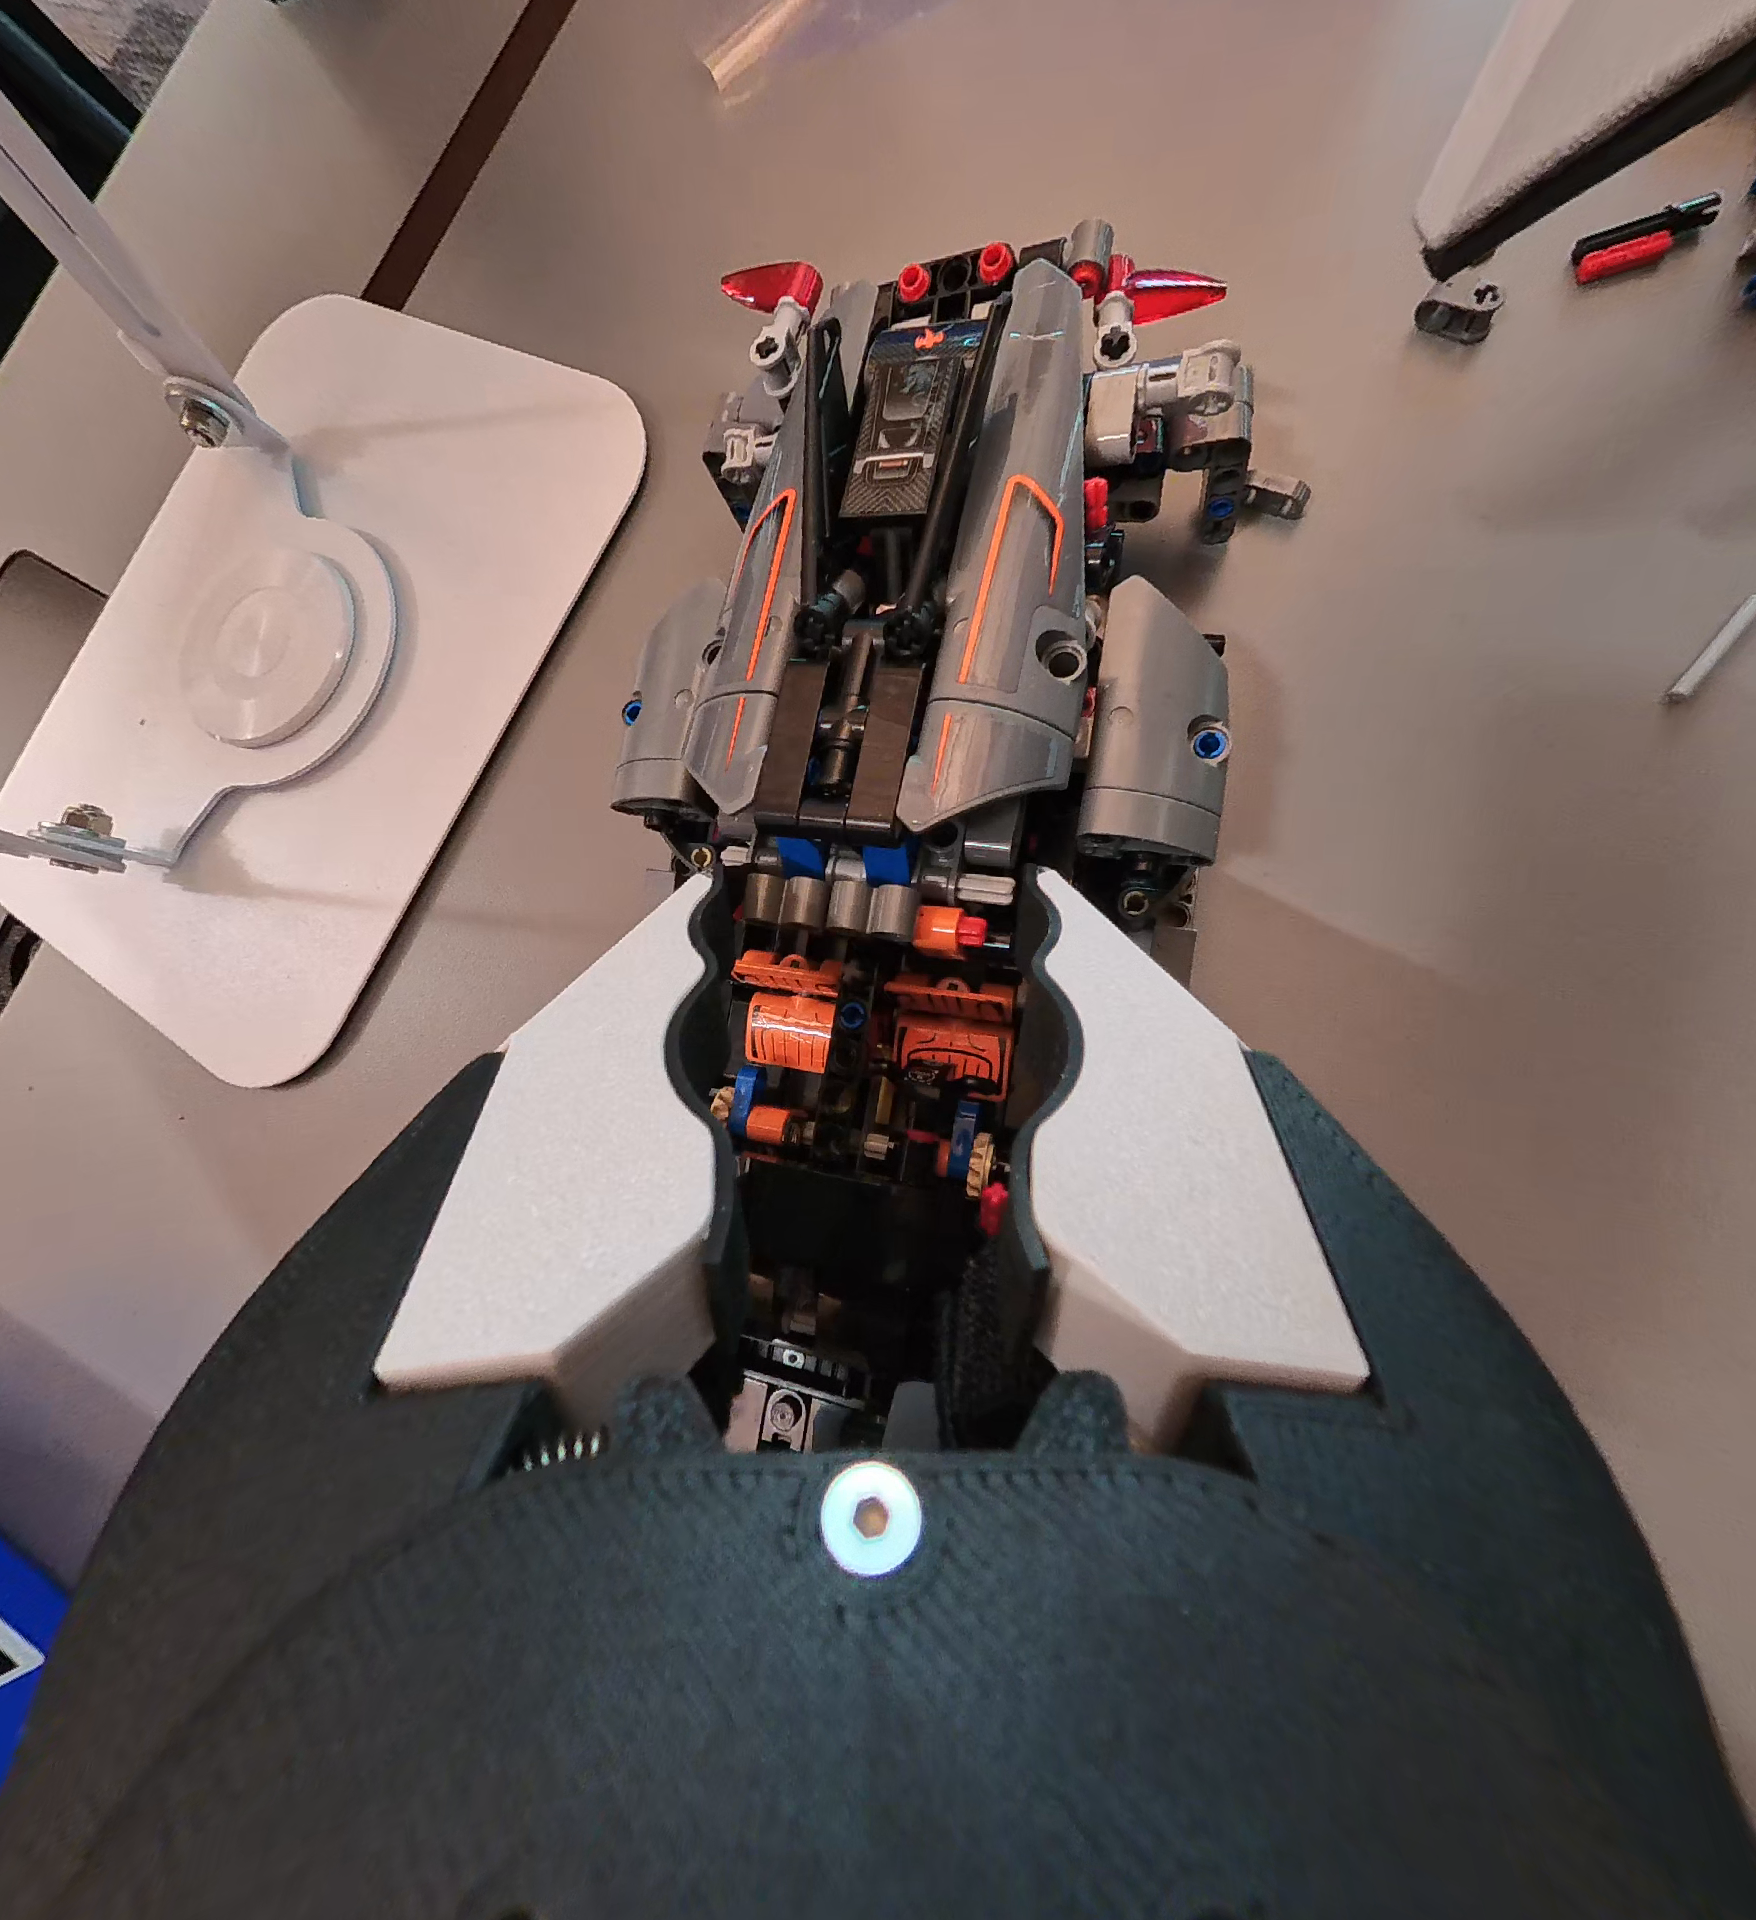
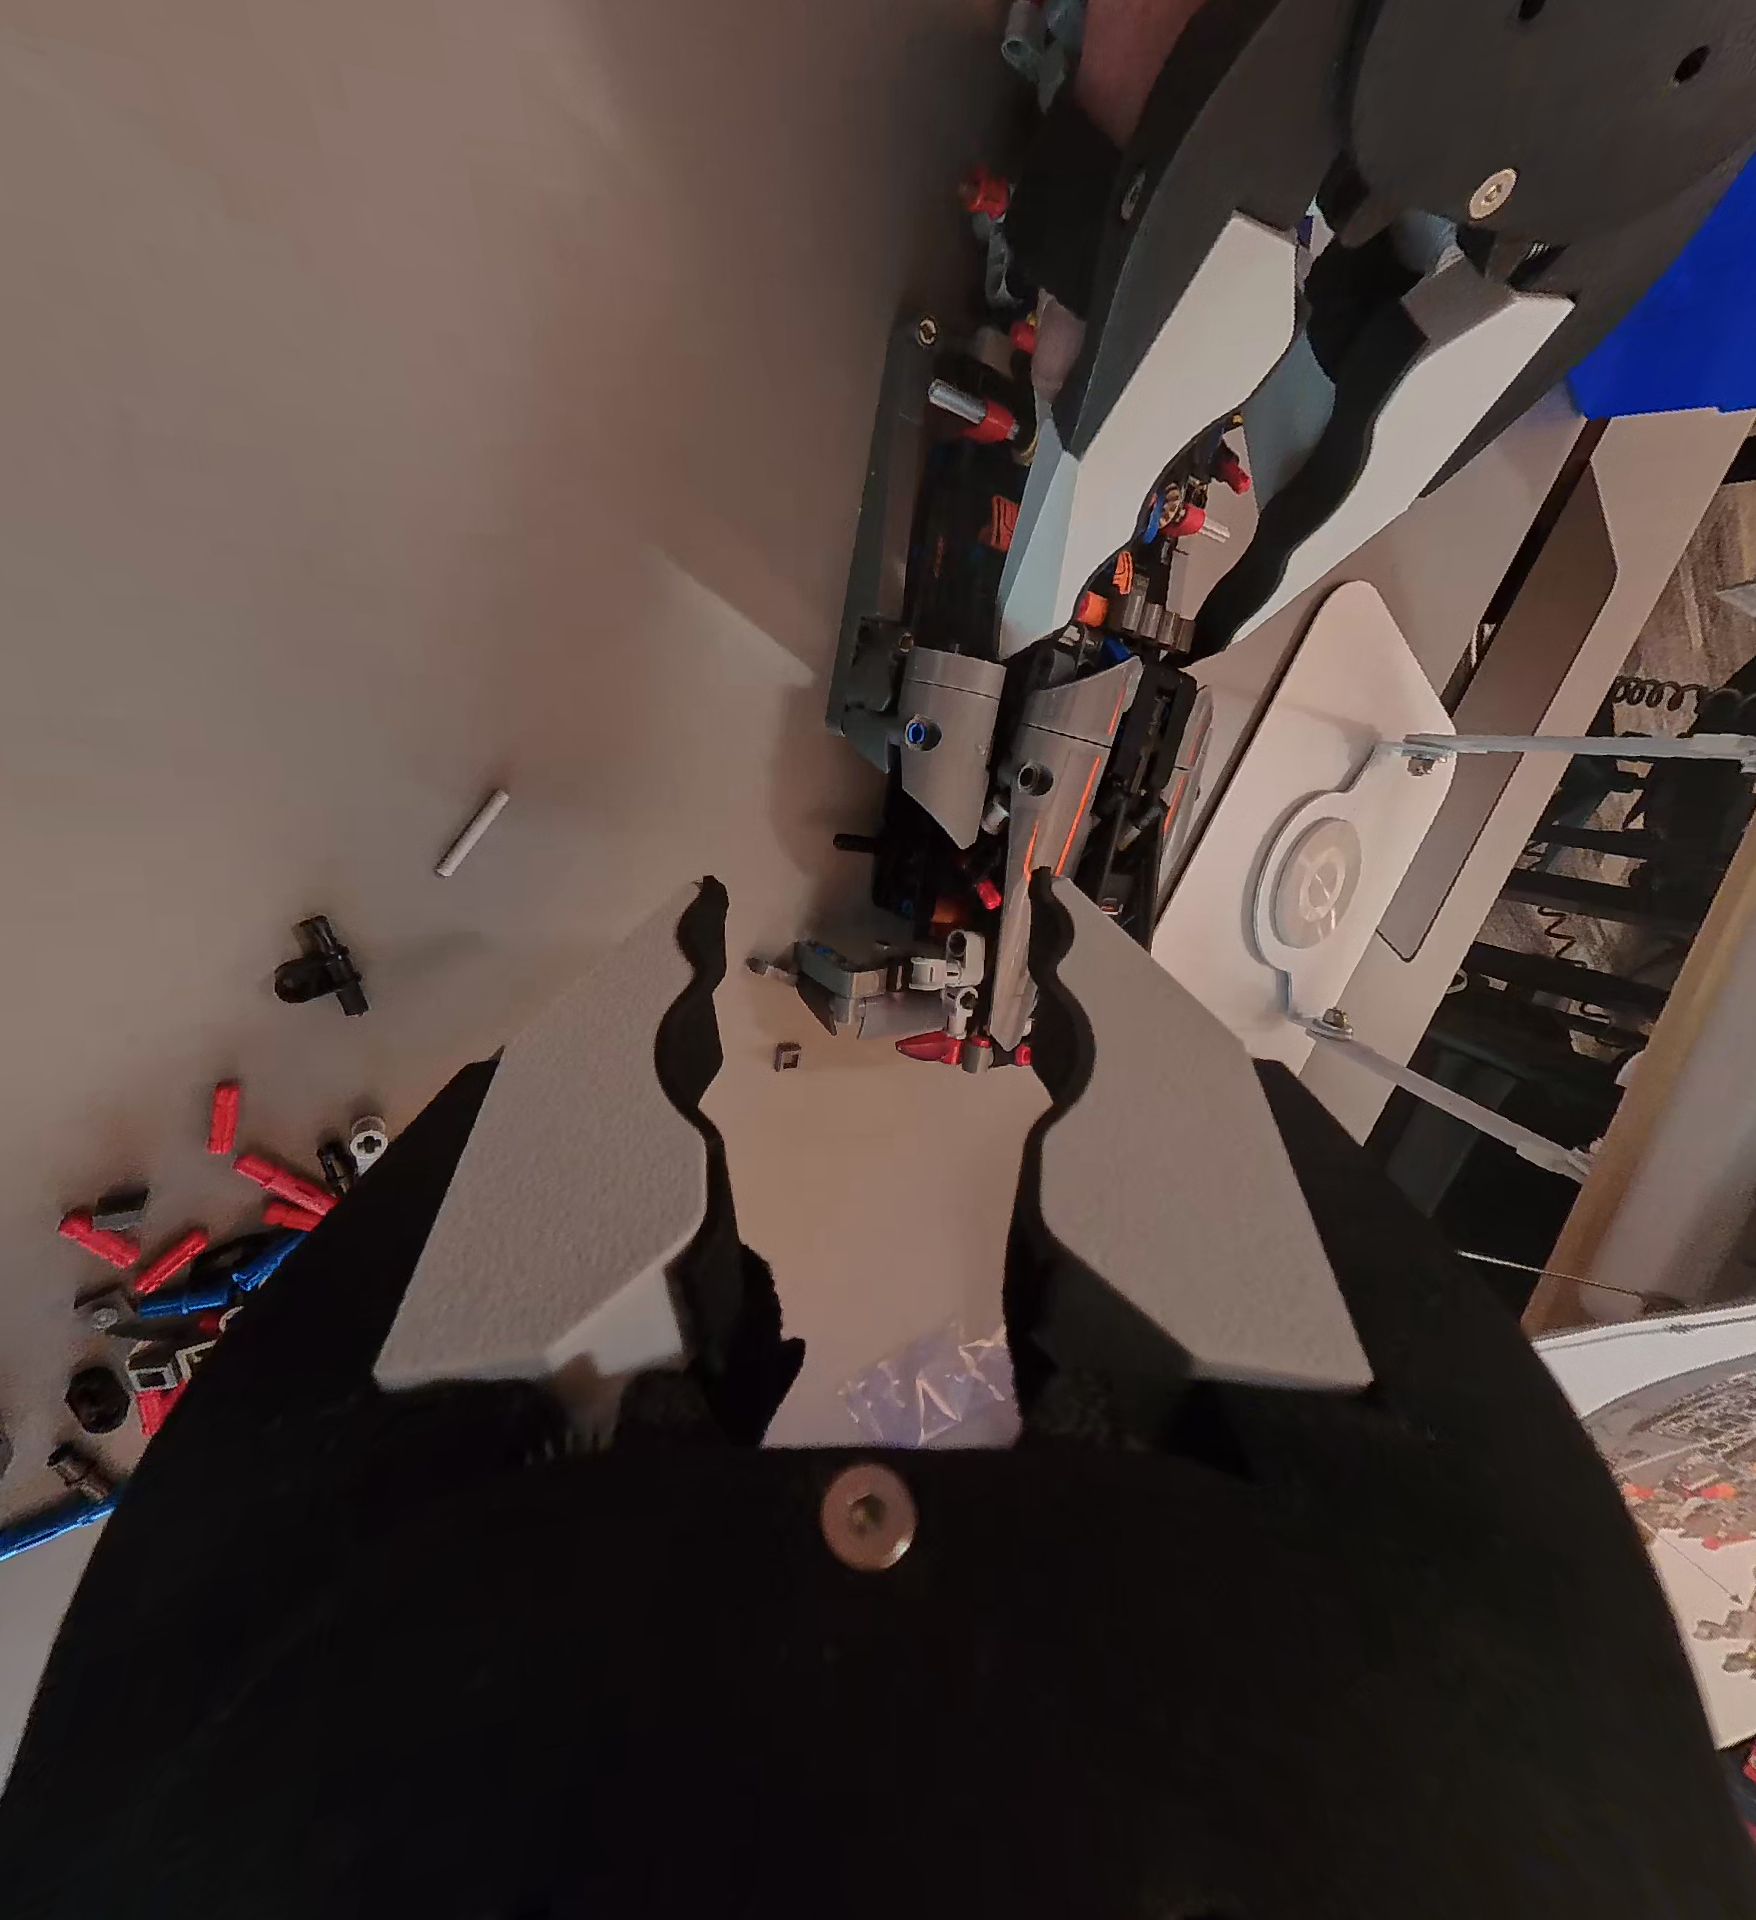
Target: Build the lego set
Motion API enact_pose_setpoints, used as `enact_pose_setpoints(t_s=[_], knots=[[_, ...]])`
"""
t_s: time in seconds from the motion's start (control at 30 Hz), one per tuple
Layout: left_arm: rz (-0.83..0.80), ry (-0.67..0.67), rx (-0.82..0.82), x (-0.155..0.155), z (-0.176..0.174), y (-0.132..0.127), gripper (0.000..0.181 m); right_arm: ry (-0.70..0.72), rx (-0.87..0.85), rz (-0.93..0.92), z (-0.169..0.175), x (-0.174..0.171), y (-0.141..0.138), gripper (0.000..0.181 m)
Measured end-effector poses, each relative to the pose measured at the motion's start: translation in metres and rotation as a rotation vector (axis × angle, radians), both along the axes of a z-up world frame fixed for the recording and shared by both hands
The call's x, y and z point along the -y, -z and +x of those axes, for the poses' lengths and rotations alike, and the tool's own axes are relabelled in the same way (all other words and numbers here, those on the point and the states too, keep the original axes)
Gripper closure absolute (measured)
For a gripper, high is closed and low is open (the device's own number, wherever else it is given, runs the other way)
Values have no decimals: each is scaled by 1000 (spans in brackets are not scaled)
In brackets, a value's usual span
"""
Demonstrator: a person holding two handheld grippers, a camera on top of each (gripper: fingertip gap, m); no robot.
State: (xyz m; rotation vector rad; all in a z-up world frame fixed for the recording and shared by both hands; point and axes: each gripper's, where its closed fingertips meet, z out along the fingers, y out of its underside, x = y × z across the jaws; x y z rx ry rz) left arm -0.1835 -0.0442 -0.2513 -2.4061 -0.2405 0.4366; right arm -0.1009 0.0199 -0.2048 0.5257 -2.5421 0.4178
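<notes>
I have the left gripper (image 1: 869, 1049) clamped across the lego car (image 1: 915, 582), its jaws pinching the open section where the orange and black mechanism shows. The right gripper (image 2: 869, 1029) is empty, jaws spread, hovering near the car's end with the red lights.

The step in hand looks like bracing the model while I fetch the next part. To do it well I would hold the left grip firm and level so the chassis cannot twist, keep the pinch on the solid frame, not on the small orange pieces, and bring the right jaws onto 1 piece only from the loose parts (image 2: 178, 1268) at the lower left of the right wrist view. The white axle (image 2: 472, 833) and black connector (image 2: 318, 966) lie apart from that pile, so they are easier picks. I cannot tell from here which part the instruction booklet (image 2: 1726, 1496), at the lower right, calls for.

The car lies on the table (image 1: 1476, 935) in the centre of the left wrist view, just beside the white stand base (image 1: 313, 665) on its left. Its long axis runs from bottom to top of that frame, straight away from my left jaws, with the red transparent tips at the far, upper end. In the right wrist view the same axis runs steeply from the upper right down toward the centre.
</notes>
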Motion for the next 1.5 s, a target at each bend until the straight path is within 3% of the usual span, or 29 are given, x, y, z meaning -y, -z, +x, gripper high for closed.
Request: enact_pose_setpoints(t_s=[0.4,0.63,0.77,0.9,1.13,1.5], knots=[[7,-2,-13,0,1,-2,130,39,-10,5,-10,-10,-4,122],[37,-11,-53,1,0,-23,119,248,30,-82,-48,-52,-23,121],[42,17,-78,-9,2,-37,109,357,66,-128,-63,-73,-27,121],[21,60,-61,-25,8,-35,97,424,168,-196,-65,-80,-26,121],[-45,91,-36,-53,-1,-26,97,433,247,-219,-61,-75,-19,120],[-116,89,91,-65,-11,-8,105,379,235,-192,-53,-64,-13,120]])
